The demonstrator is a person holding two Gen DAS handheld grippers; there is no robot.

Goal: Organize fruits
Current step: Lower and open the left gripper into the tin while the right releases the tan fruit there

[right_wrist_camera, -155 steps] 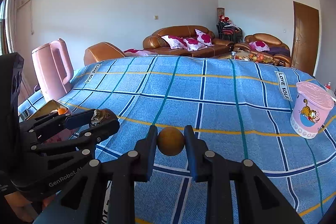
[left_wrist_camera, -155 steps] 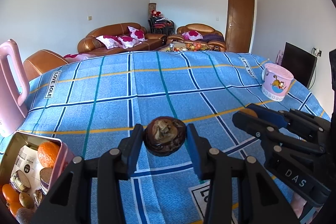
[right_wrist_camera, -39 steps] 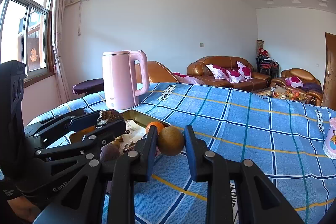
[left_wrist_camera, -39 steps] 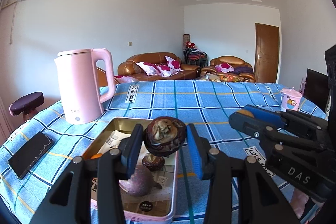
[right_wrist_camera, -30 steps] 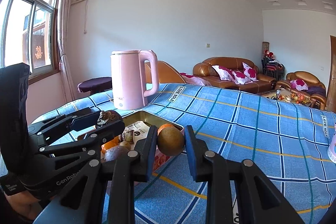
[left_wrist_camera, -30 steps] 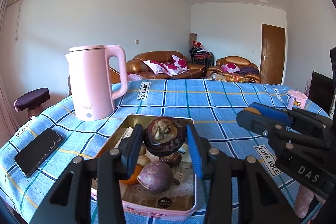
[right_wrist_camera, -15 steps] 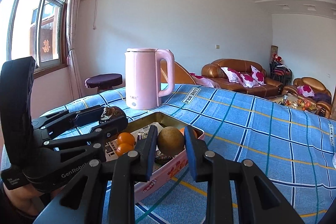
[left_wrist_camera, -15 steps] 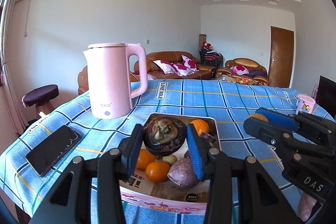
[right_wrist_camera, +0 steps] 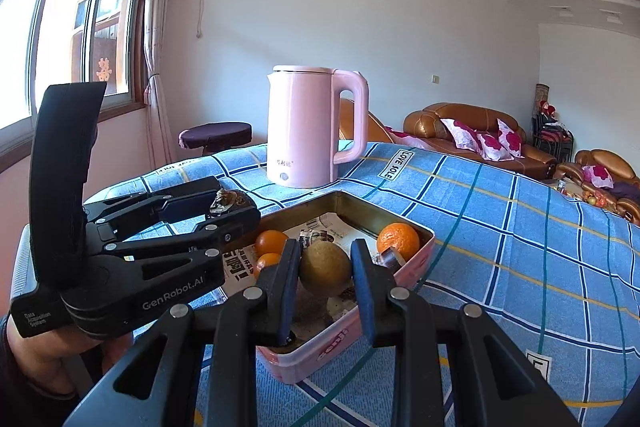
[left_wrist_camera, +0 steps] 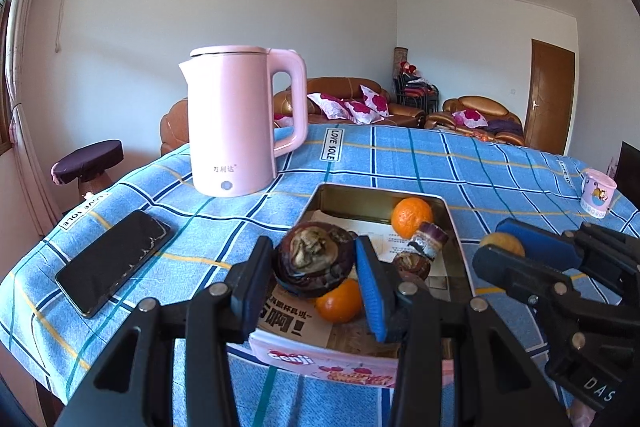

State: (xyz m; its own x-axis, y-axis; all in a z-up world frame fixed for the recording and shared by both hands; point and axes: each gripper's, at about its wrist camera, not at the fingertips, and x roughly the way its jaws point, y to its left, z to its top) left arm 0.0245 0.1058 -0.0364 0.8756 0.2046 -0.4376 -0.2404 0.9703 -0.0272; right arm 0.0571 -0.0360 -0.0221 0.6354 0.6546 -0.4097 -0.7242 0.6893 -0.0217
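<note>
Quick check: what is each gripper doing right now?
Left gripper: shut on the dark purple fruit, above the tin.
Right gripper: shut on the brown fruit, above the same tin.

Blue plaid tablecloth (left_wrist_camera: 400, 163) crossed by teal, navy and yellow lines; pale pink electric kettle (left_wrist_camera: 236, 119) at 11 o'clock; glossy black smartphone (left_wrist_camera: 114, 261) at 9 o'clock; pink-walled, gold-lined rectangular tin (left_wrist_camera: 340, 363) holding bright orange round tangerines (left_wrist_camera: 412, 217); dark purple-brown wrinkled fruit (left_wrist_camera: 314, 259); dull golden-brown round fruit (right_wrist_camera: 325, 269); black grippers with blue pads (left_wrist_camera: 370, 291).
</note>
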